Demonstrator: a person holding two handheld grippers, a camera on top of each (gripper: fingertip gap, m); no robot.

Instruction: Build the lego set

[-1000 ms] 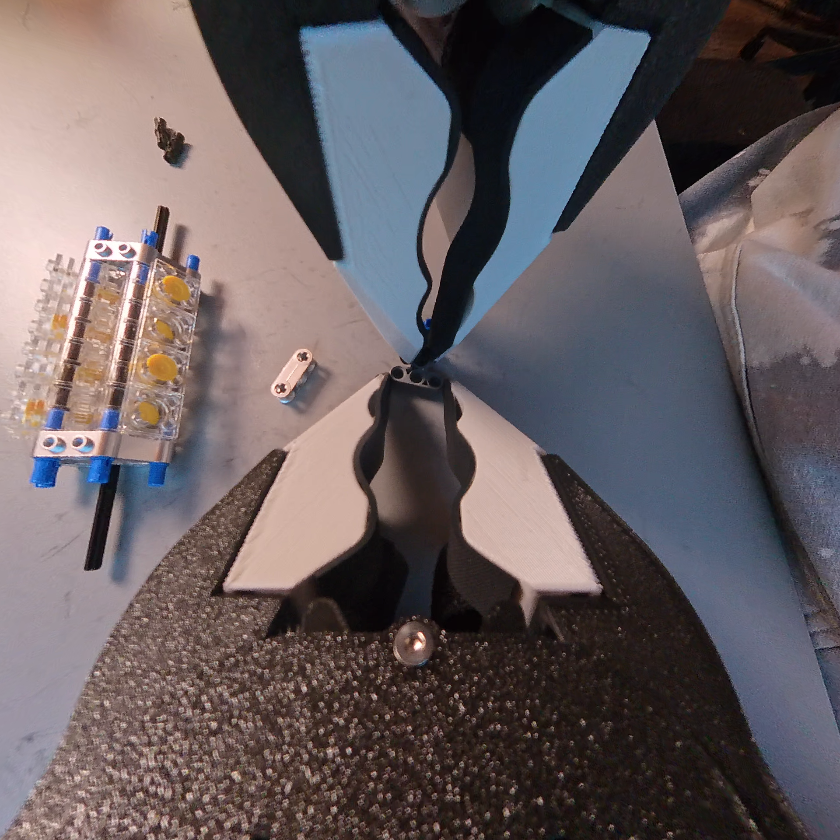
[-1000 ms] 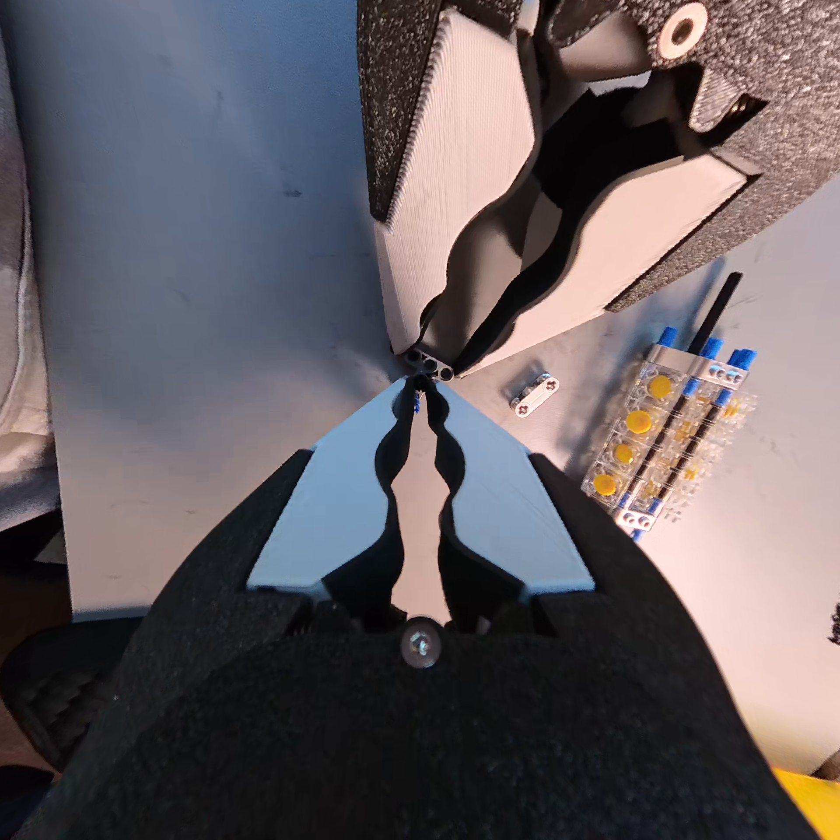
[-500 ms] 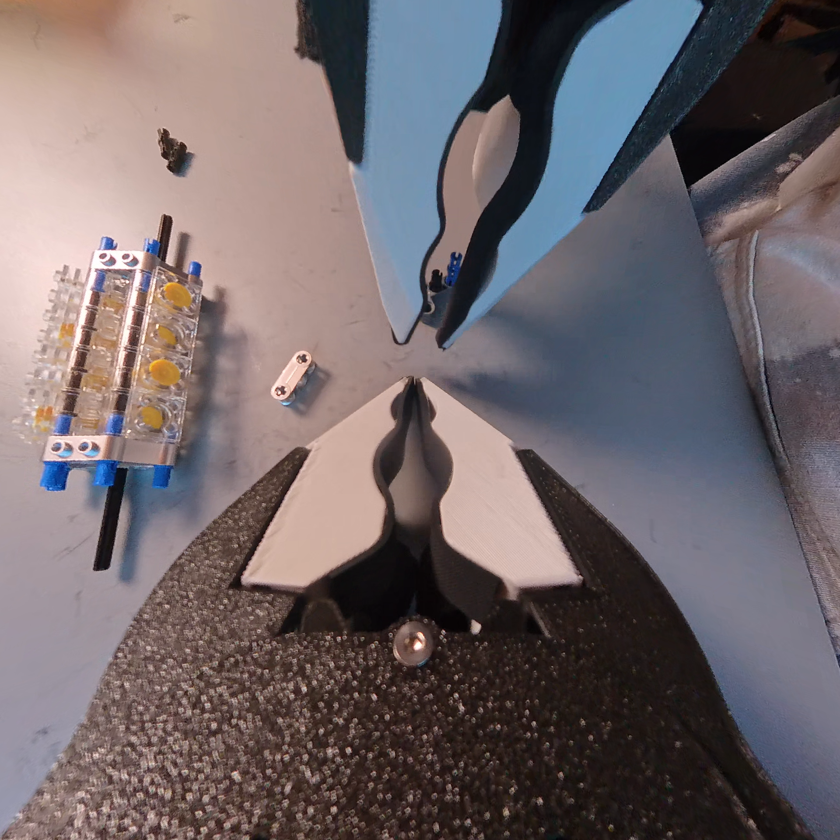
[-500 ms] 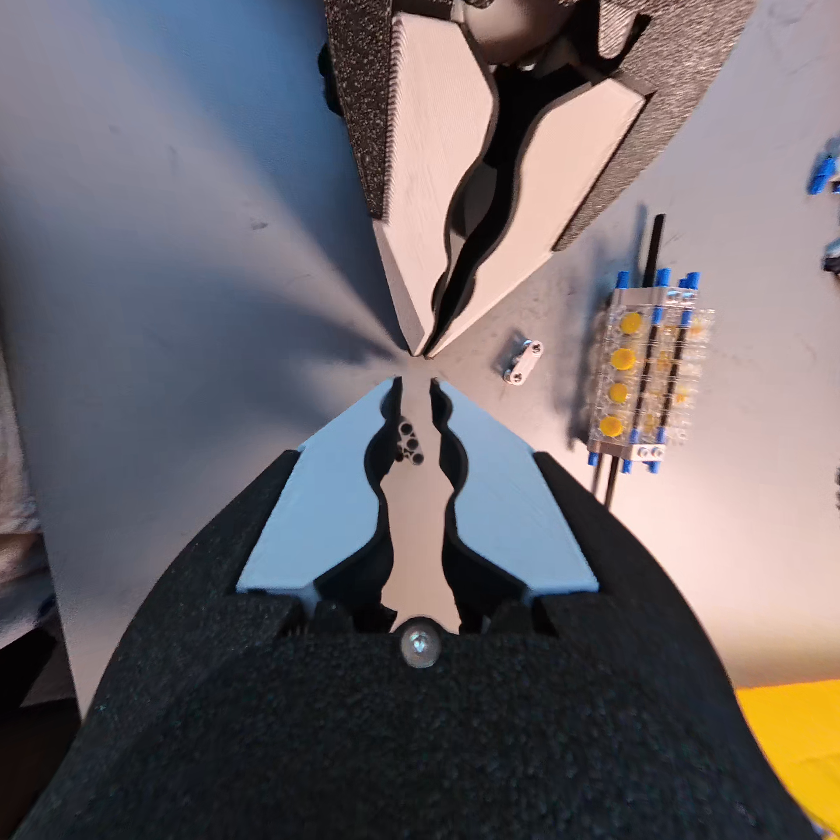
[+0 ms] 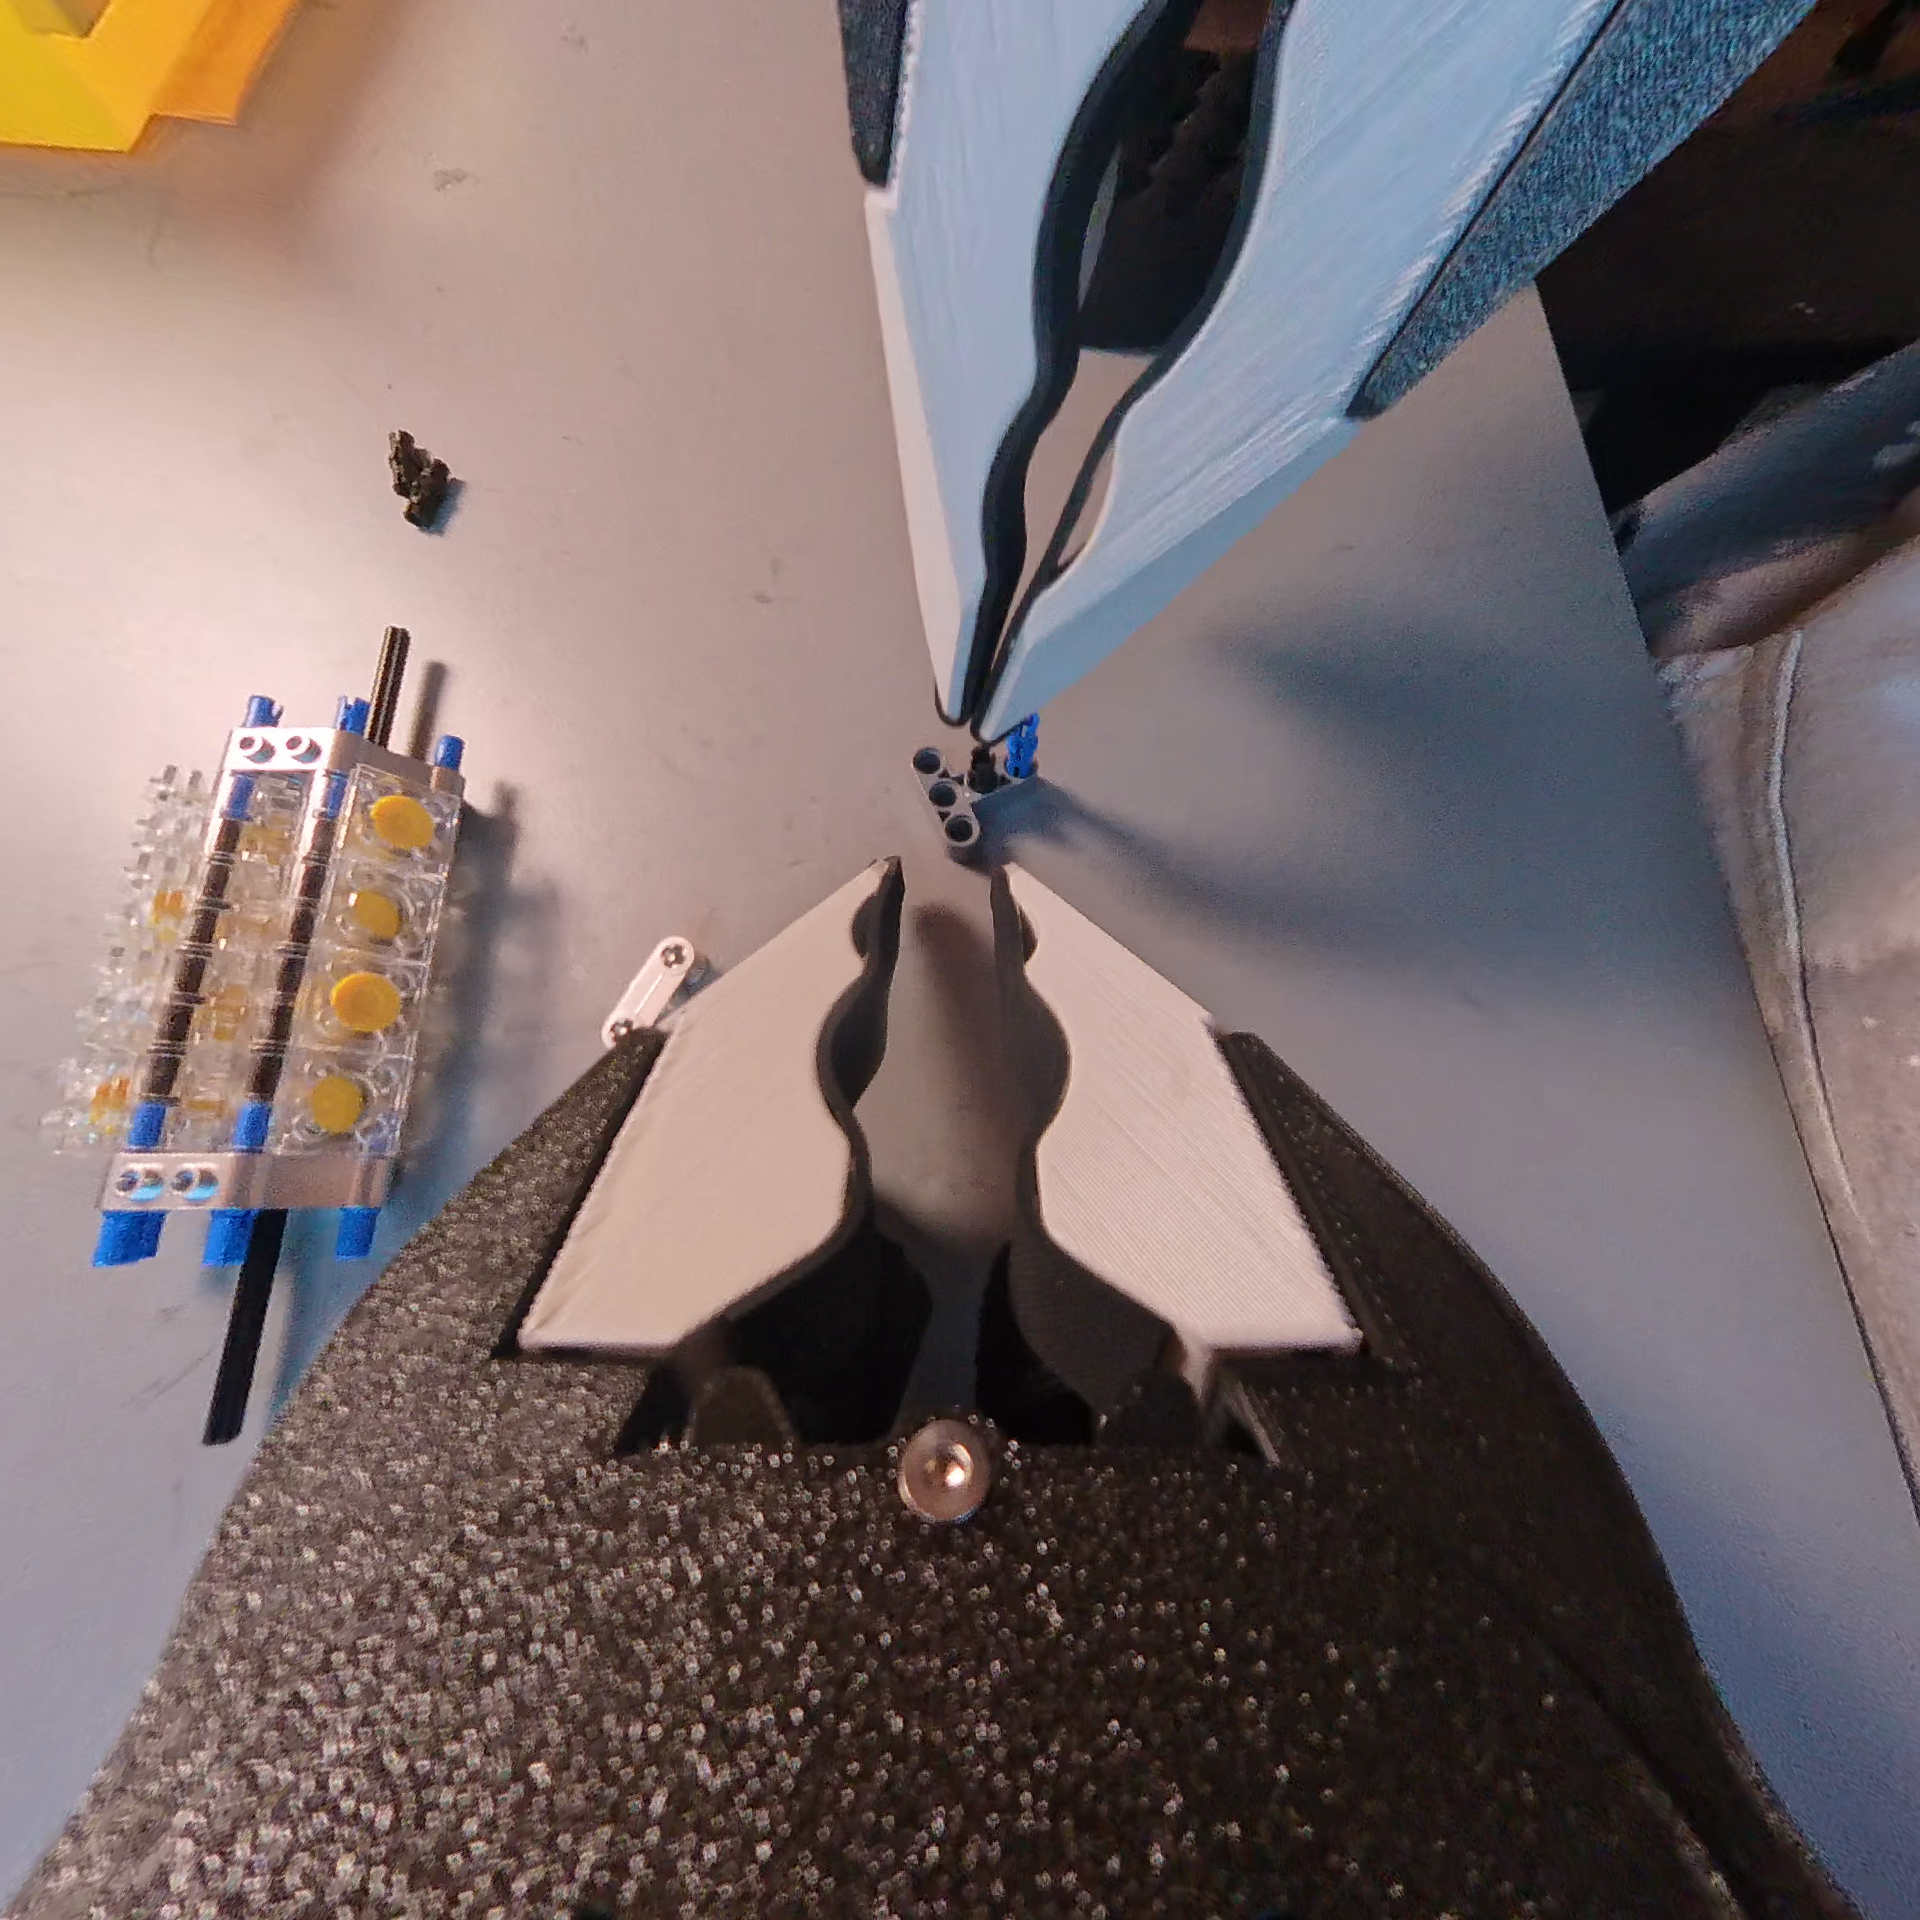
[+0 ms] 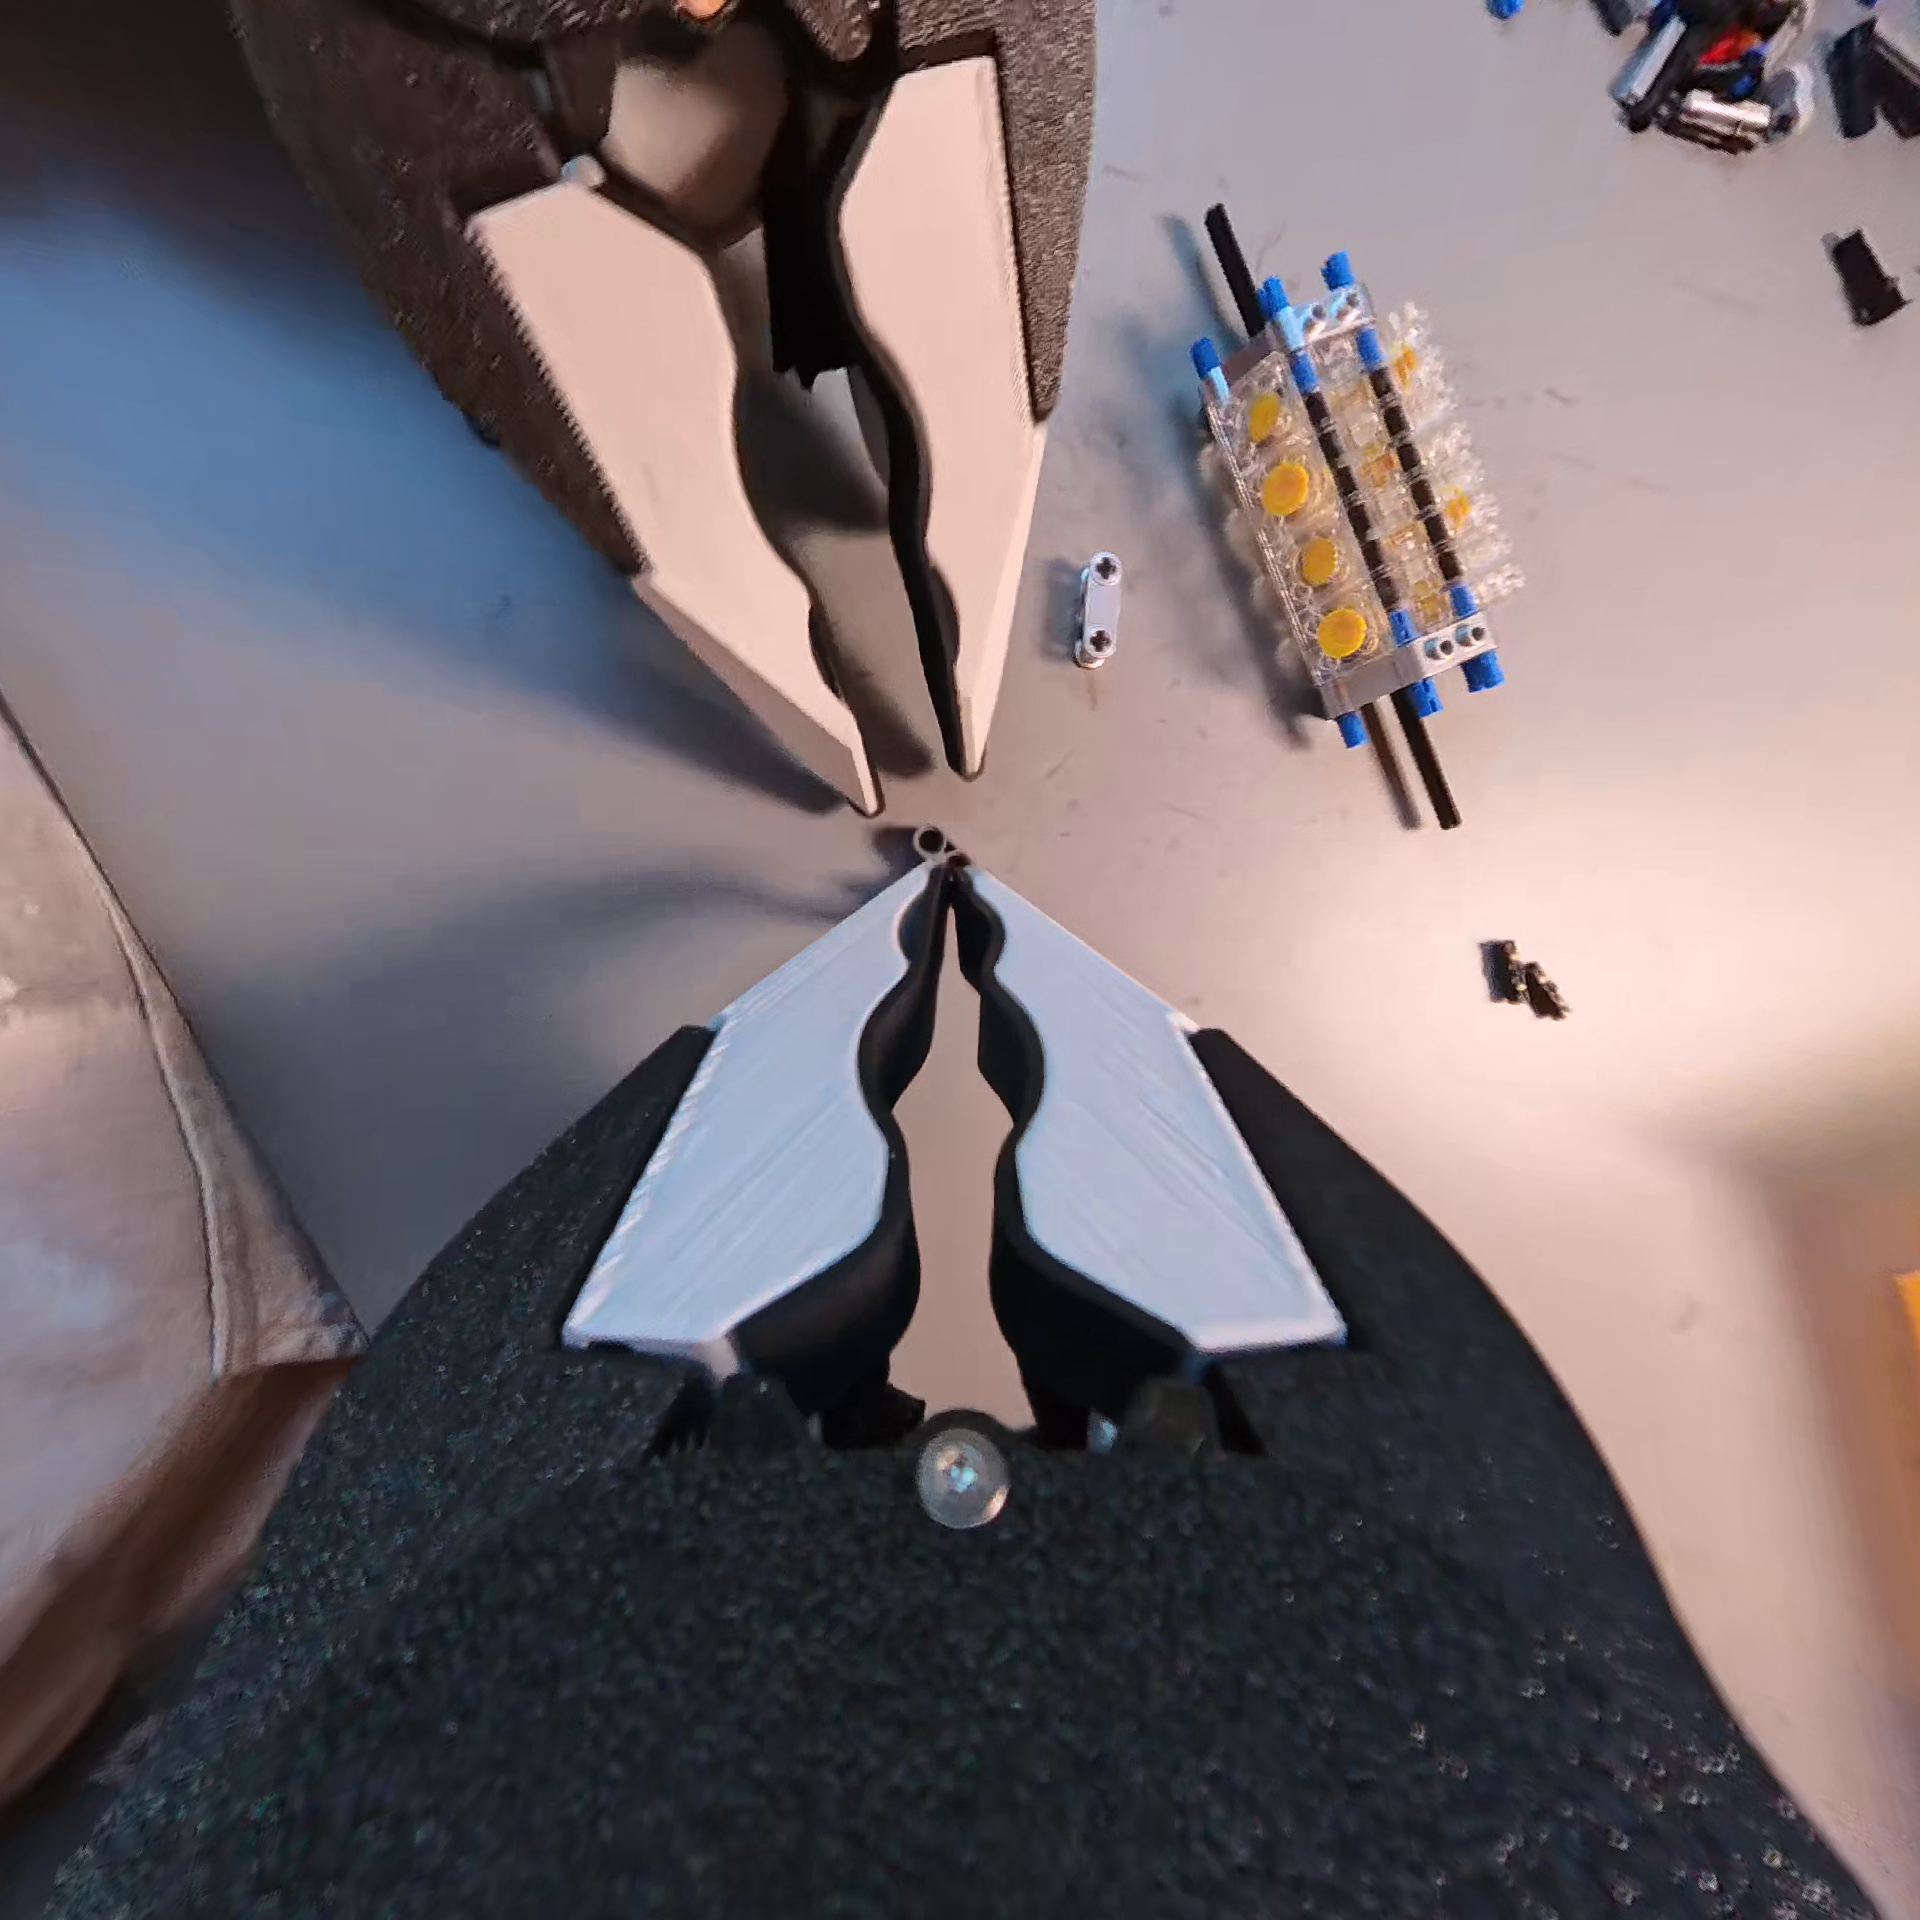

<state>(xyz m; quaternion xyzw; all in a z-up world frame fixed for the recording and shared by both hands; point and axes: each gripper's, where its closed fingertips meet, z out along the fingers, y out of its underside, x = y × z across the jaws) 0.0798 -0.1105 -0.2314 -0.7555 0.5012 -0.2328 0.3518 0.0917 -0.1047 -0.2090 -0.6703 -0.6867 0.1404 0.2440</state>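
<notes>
A small grey L-shaped beam (image 5: 951, 798) with round holes, a black pin and a blue pin (image 5: 1023, 746) sits low over the grey table (image 5: 623, 416). My right gripper (image 6: 951, 871), with pale blue fingers, is shut on it at the pin end. The beam's end (image 6: 932, 840) shows just past the tips. The right gripper comes in from the top of the left wrist view (image 5: 971, 717). My left gripper (image 5: 945, 873), with grey fingers, is open and empty, its tips just short of the beam. It shows in the right wrist view (image 6: 920, 790) opposite my right gripper.
A clear block assembly (image 5: 270, 987) with yellow discs, blue pins and black axles lies to the left (image 6: 1351, 509). A small grey two-hole link (image 5: 649, 982) (image 6: 1098, 608) lies beside my left gripper. A black piece (image 5: 418, 478), a yellow object (image 5: 94, 73), loose parts (image 6: 1704, 73), fabric past the table edge (image 5: 1818, 935). Less than 4 cm separates the two grippers' tips. Both grippers' tips are roughly 15 cm from the black piece (image 5: 418, 478). Seen from the right wrist view (image 6: 1520, 974) as well.
A second ago both grippers held the beam. The left let go, shut empty, and has now opened. The right lifted the beam away, then brought it back down in front of the left tips.
</notes>
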